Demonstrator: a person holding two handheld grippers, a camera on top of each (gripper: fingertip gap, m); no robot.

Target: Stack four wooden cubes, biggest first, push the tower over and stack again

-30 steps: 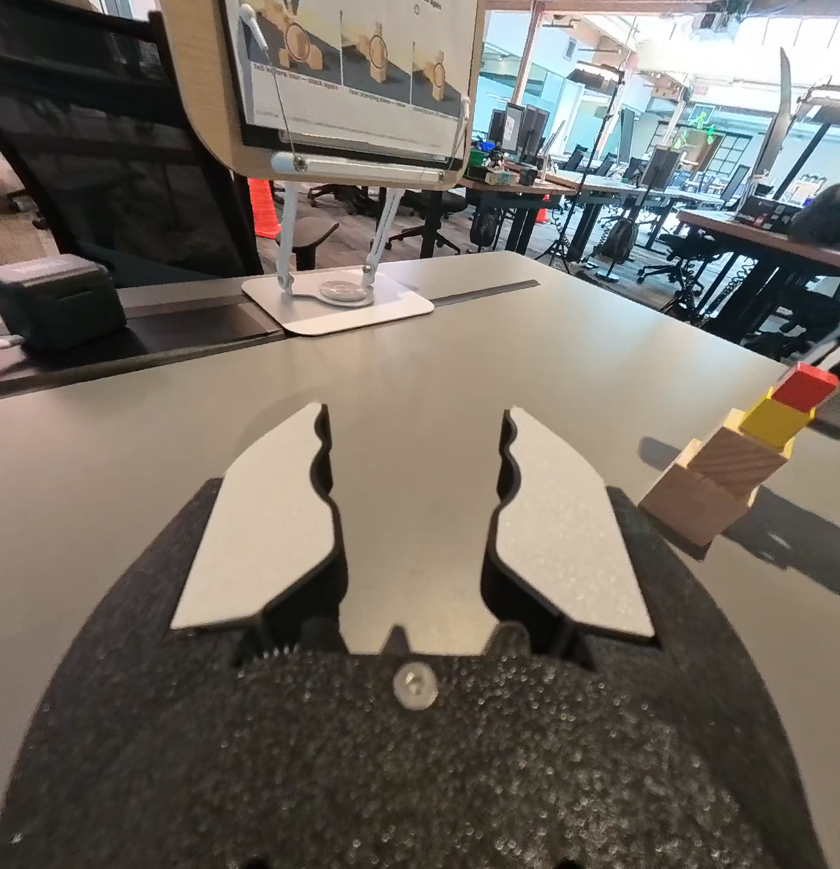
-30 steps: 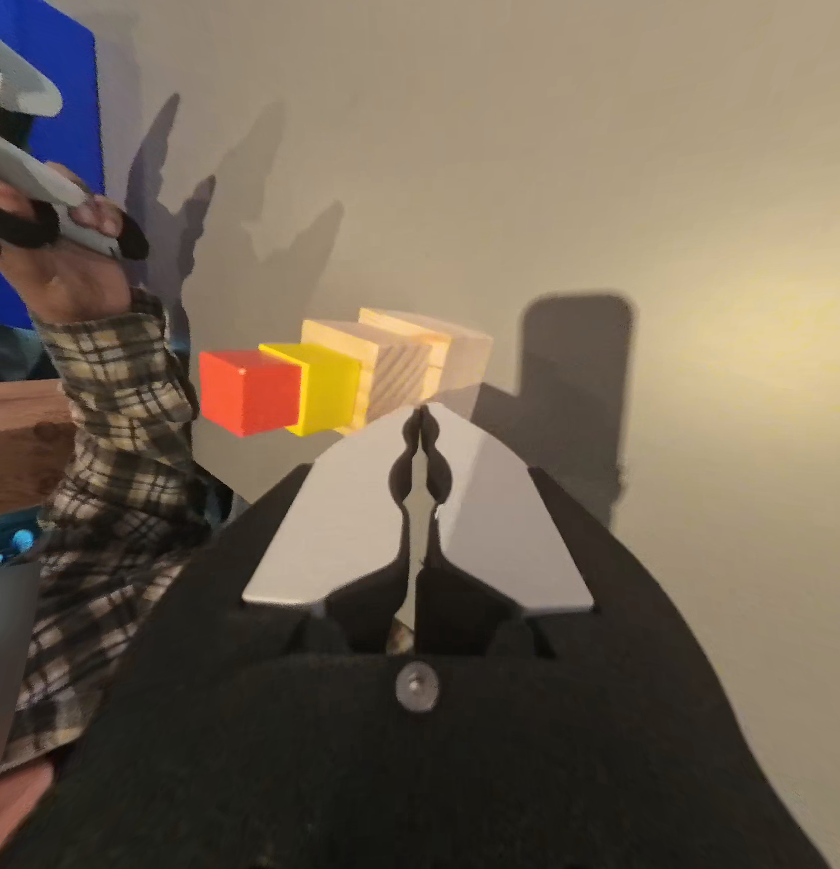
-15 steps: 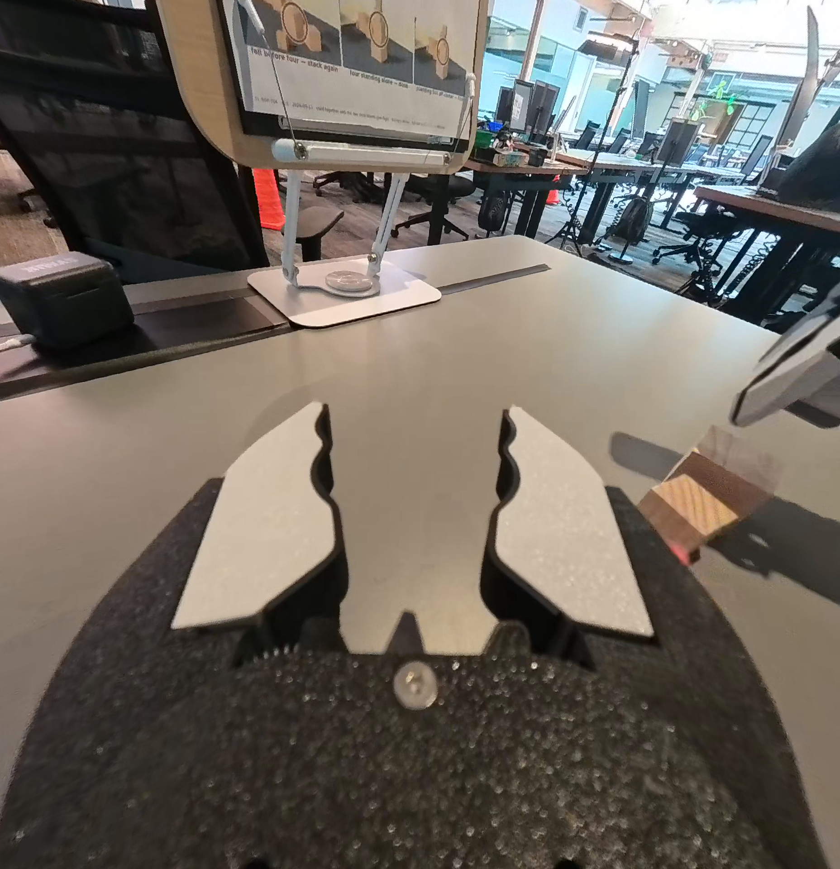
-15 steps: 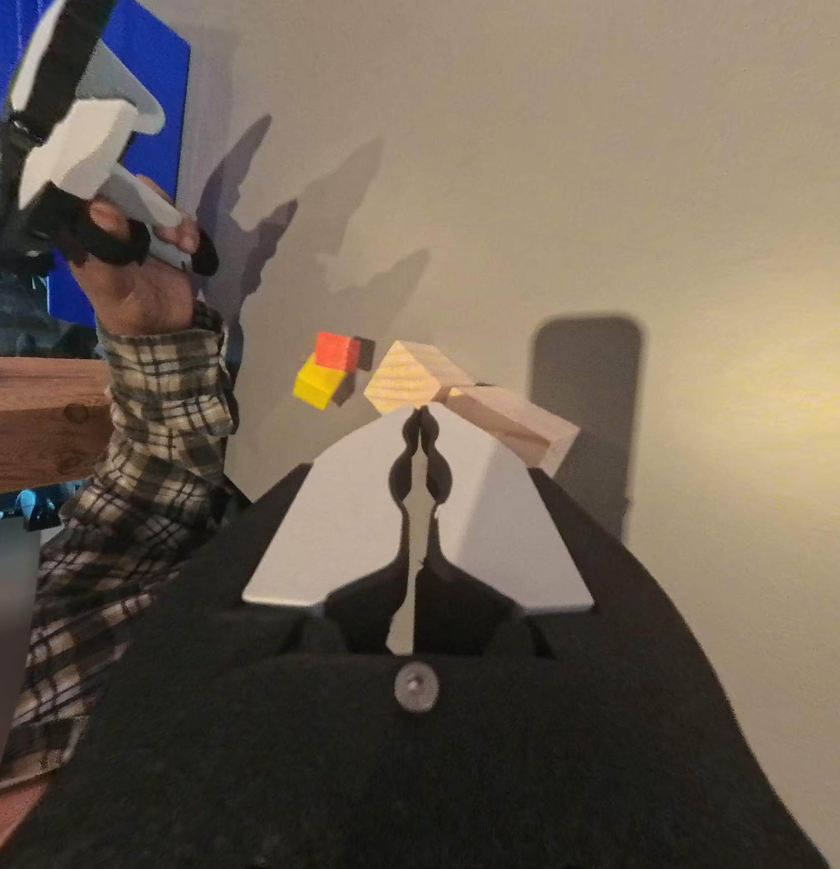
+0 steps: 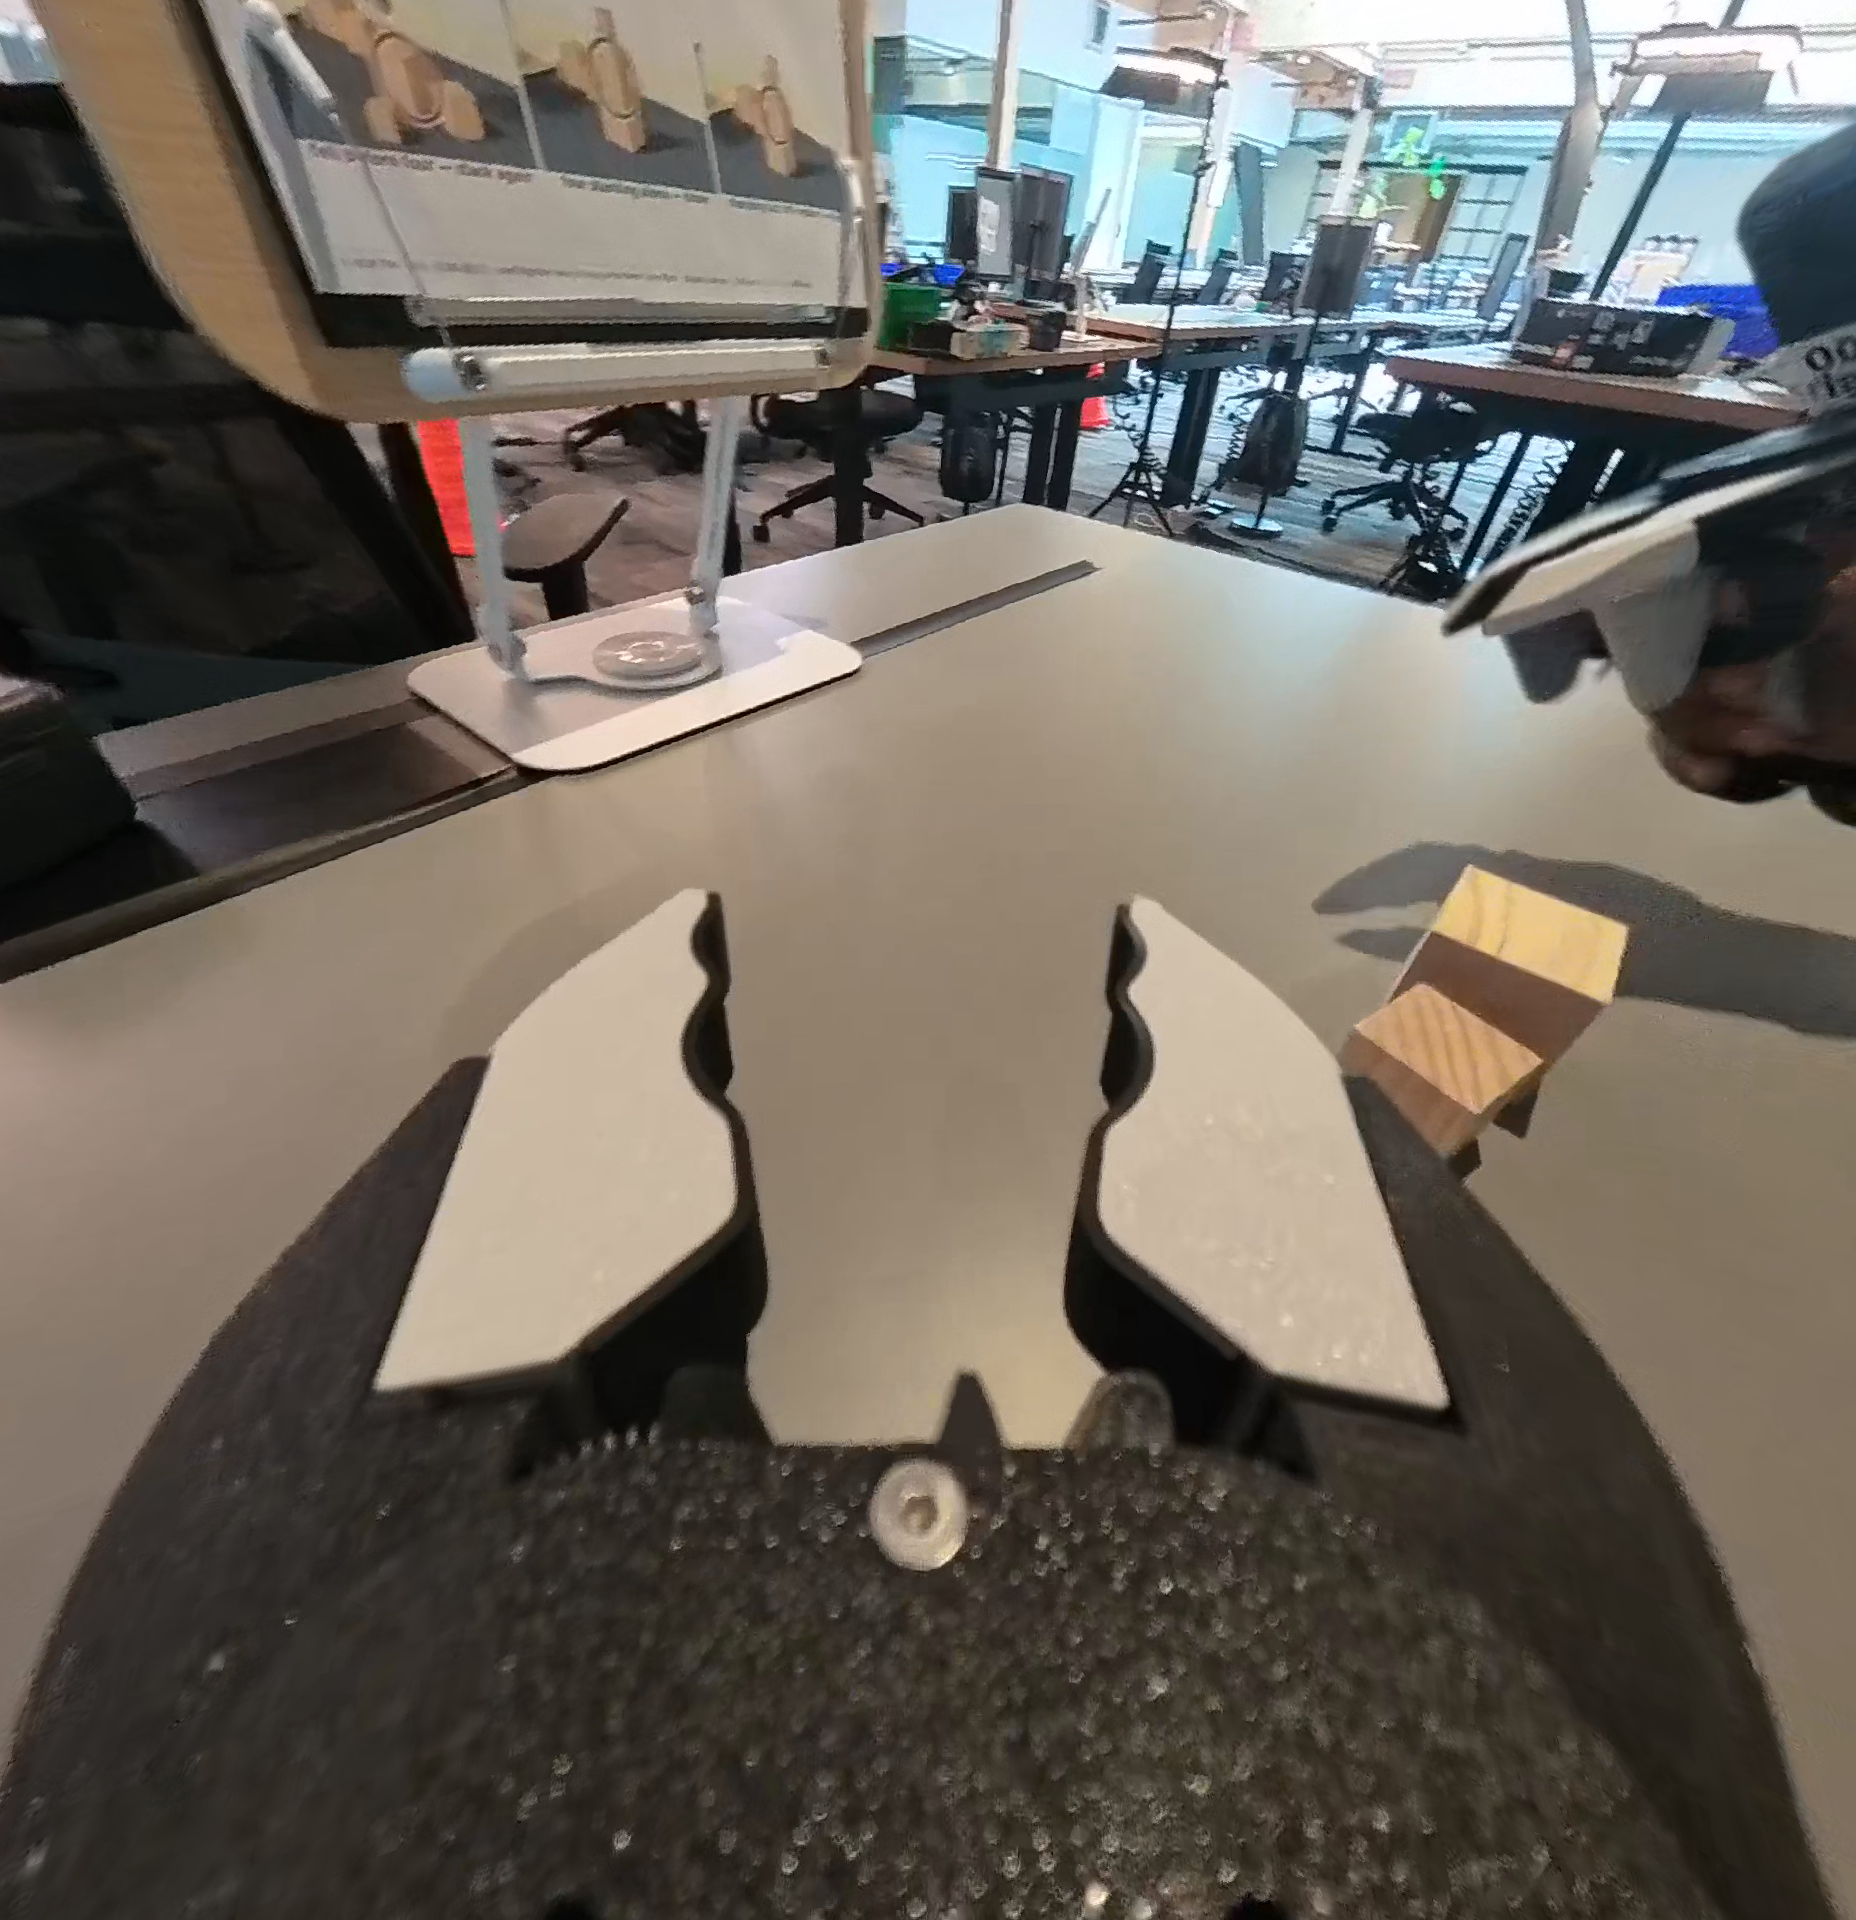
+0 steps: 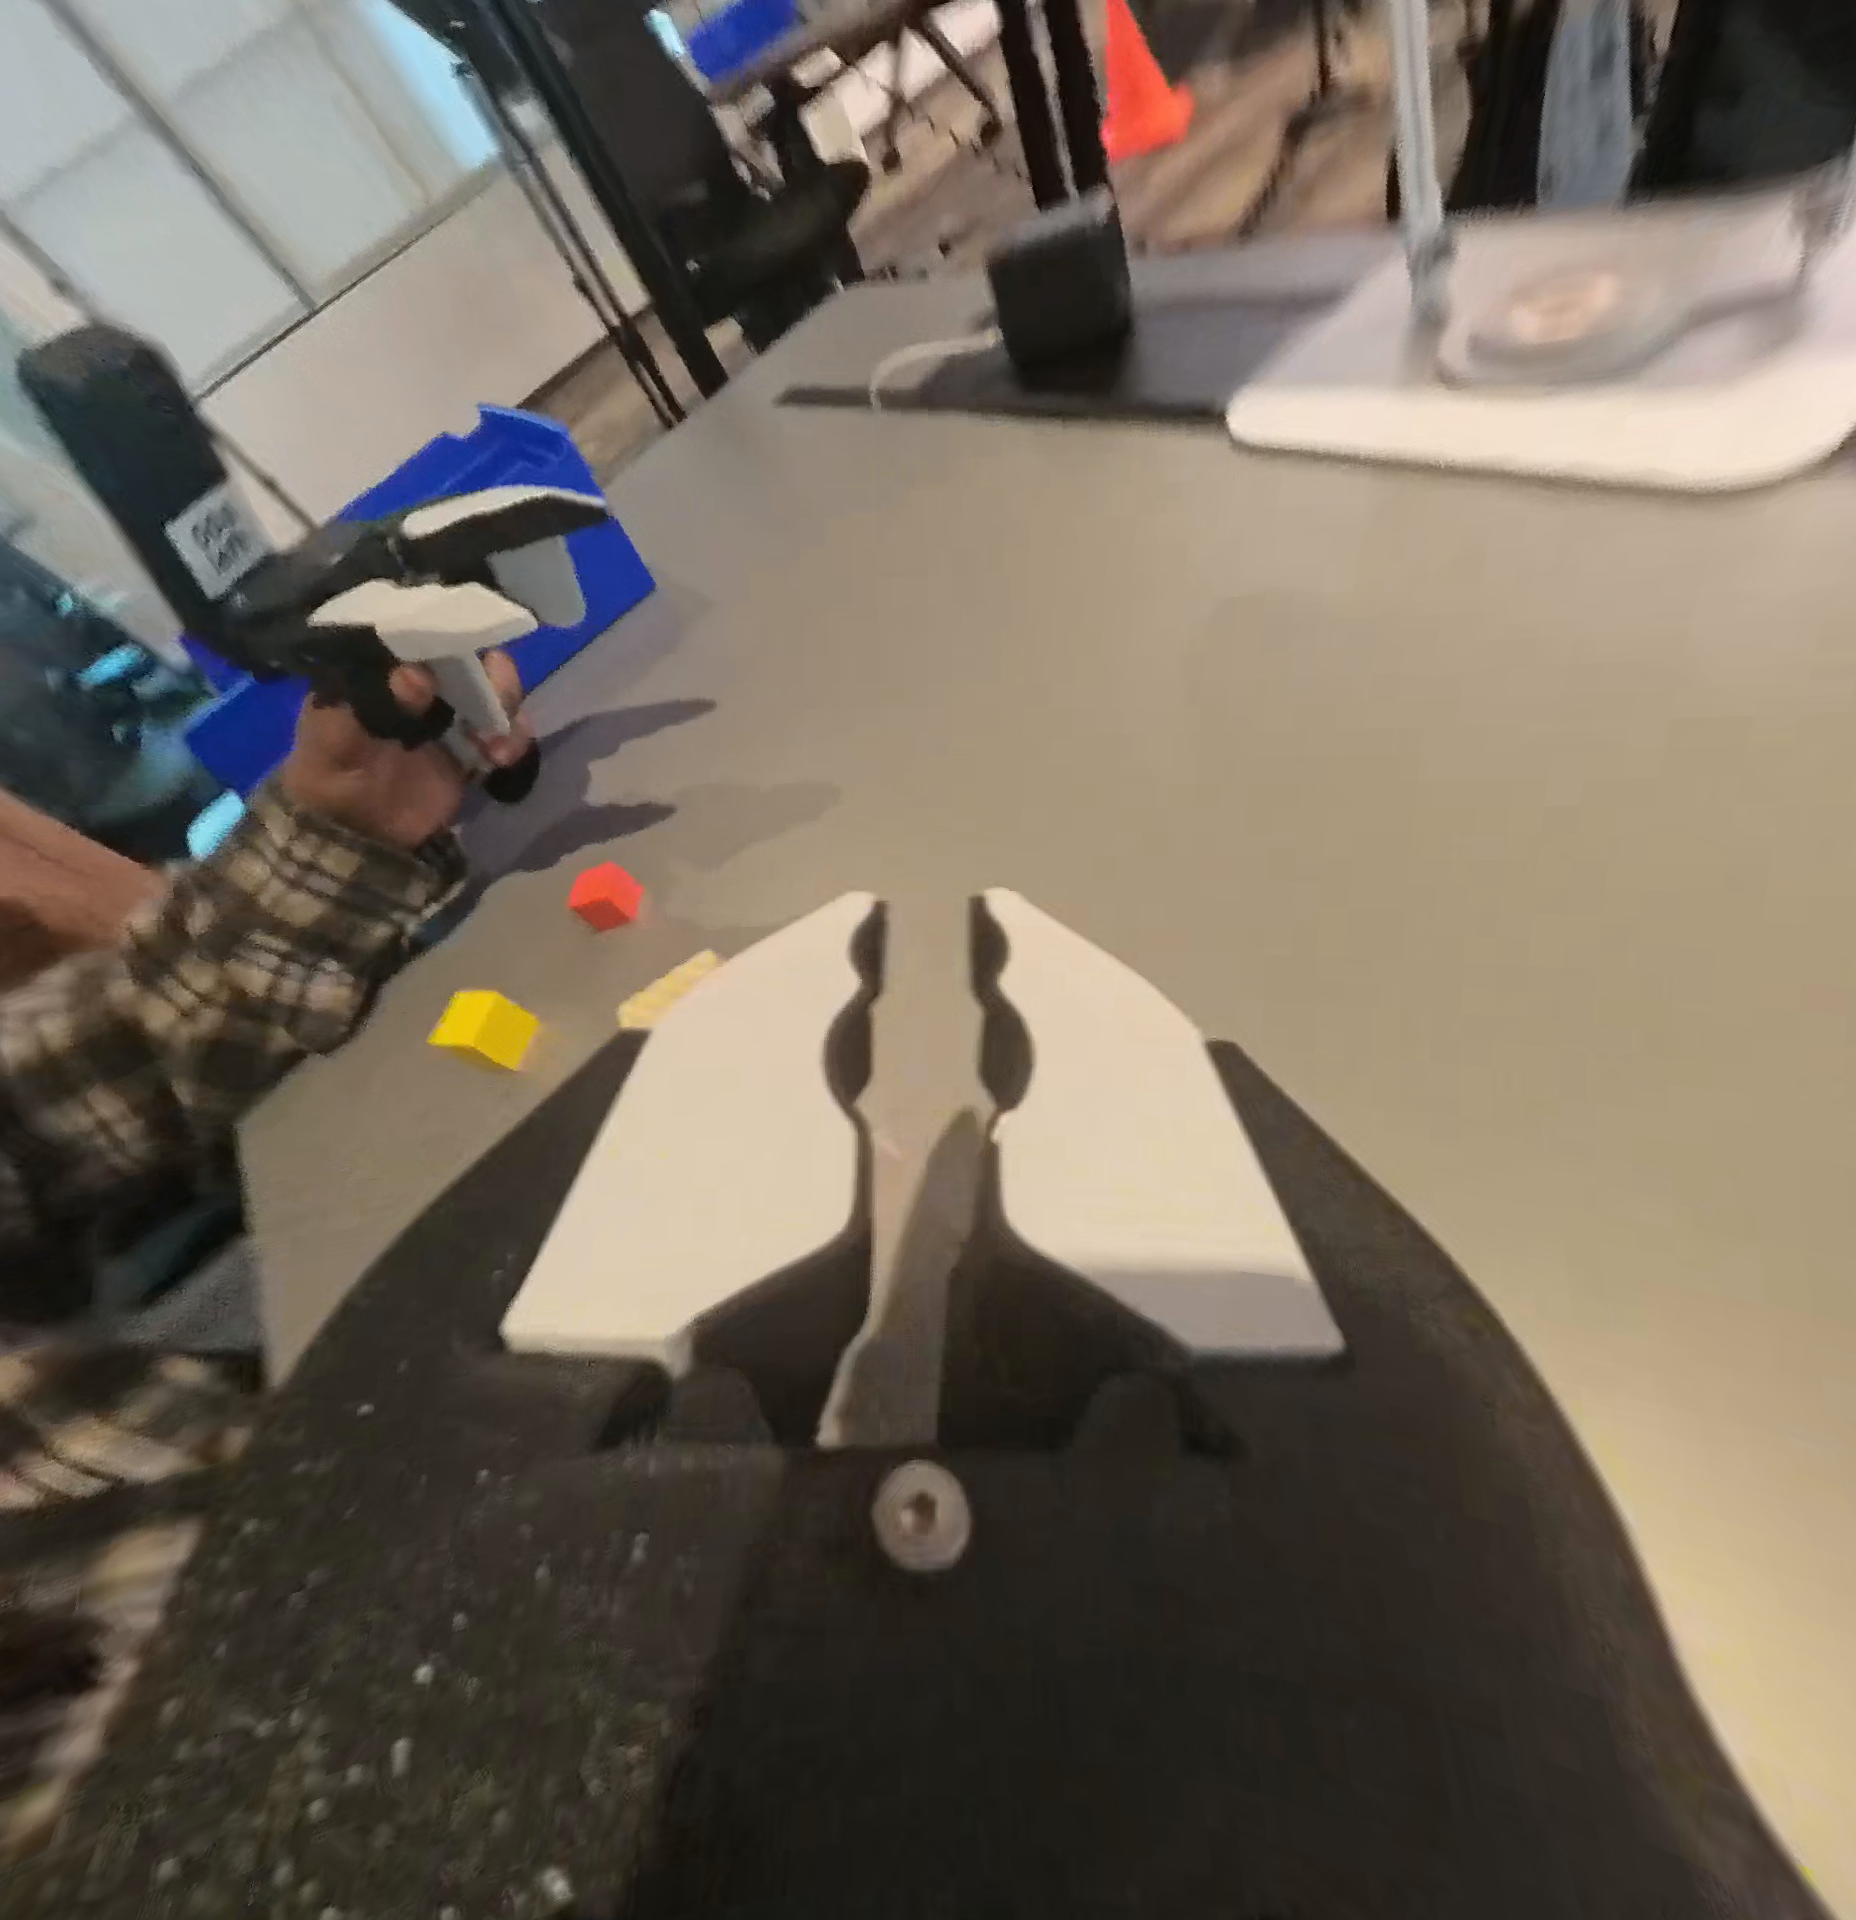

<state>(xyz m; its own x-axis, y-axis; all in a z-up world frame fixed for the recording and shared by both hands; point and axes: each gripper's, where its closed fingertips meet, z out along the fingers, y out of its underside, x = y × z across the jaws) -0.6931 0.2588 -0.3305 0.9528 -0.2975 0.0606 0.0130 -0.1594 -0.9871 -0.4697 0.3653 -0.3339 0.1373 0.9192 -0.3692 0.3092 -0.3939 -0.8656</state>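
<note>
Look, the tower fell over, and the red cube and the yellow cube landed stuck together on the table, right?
Not quite. The tower did fall, but the red cube and the yellow cube lie apart on the grey table, with bare tabletop between them. The right wrist view shows it.

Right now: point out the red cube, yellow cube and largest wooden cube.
red cube (image 6: 606,895), right wrist view, its top face.
yellow cube (image 6: 484,1027), right wrist view, its top face.
largest wooden cube (image 5: 1504,971), left wrist view, dark side face.

Grey table (image 6: 1319,727) bears red cube (image 6: 605,895), yellow cube (image 6: 484,1027), two wooden cubes (image 5: 1506,971).
</note>
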